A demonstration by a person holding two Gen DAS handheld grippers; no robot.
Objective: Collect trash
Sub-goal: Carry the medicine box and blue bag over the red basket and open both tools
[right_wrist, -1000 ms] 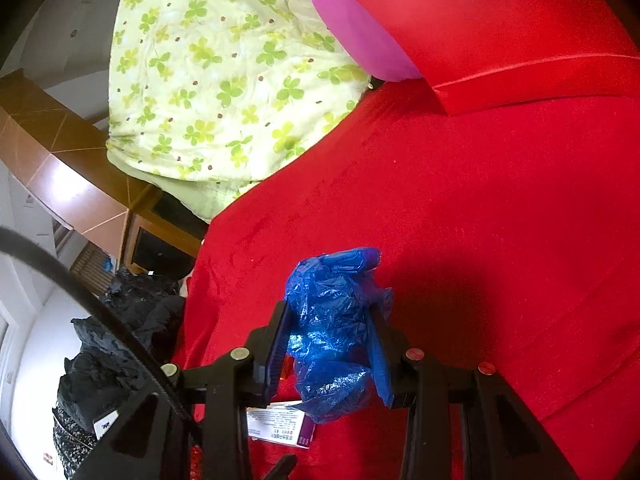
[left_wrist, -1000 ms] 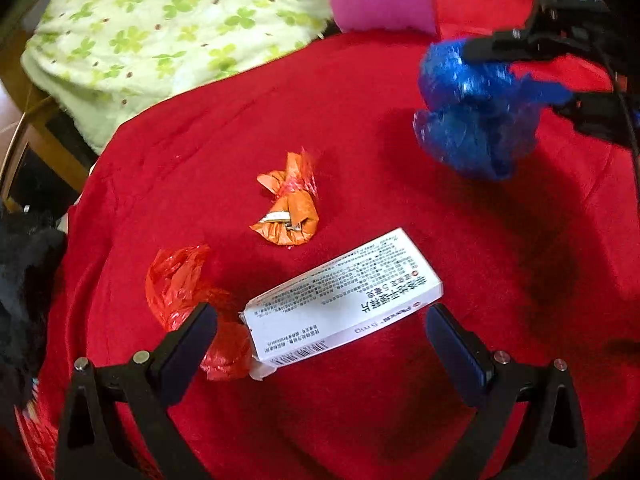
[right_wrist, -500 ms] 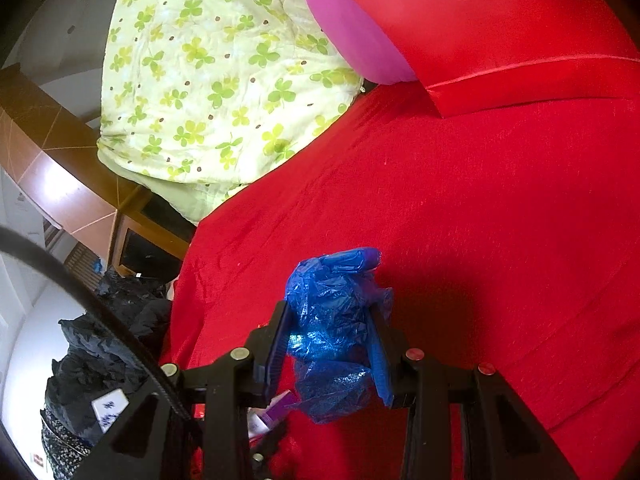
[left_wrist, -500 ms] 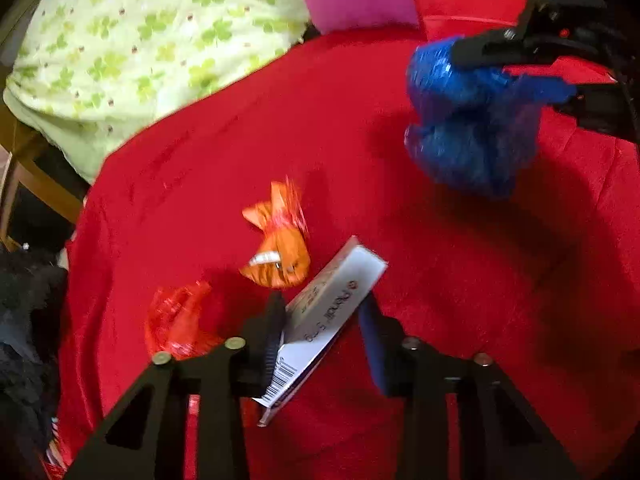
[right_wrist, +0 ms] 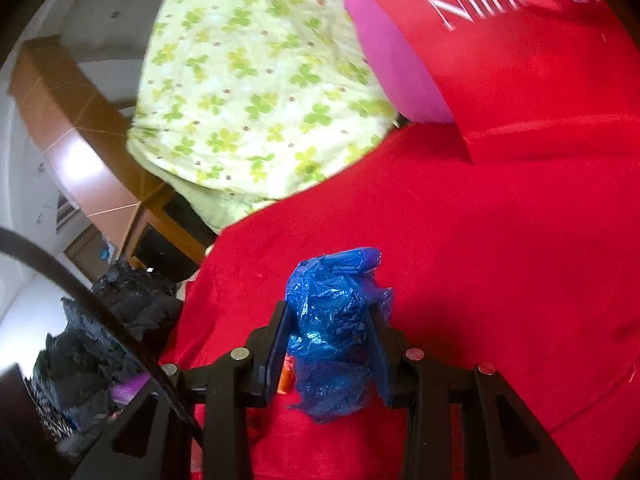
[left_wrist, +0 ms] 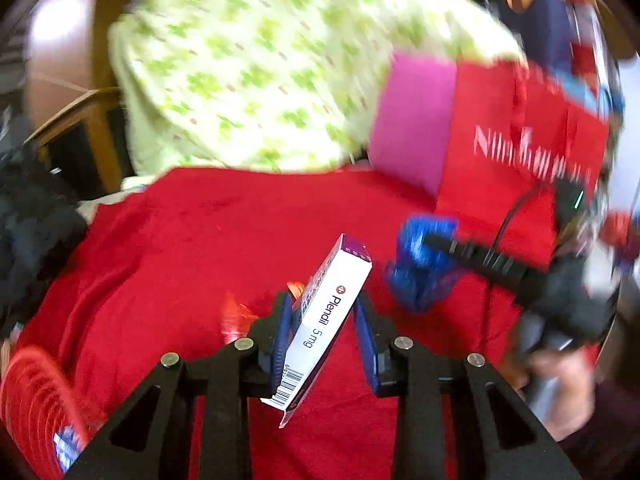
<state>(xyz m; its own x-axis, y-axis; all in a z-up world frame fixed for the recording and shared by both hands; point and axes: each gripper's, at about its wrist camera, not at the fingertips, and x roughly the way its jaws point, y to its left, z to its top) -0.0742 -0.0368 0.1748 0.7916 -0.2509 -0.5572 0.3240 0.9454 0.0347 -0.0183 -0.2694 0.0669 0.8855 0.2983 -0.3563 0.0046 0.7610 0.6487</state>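
While the right gripper is clamping the crumpled blue plastic bag above the red bedspread, we are closing the left gripper on the white cardboard medicine box, held aloft for disposal.

- One white medicine box
- One crumpled blue plastic bag
- One red gift bag
- One clover-print quilt
- Two grippers: left gripper, right gripper
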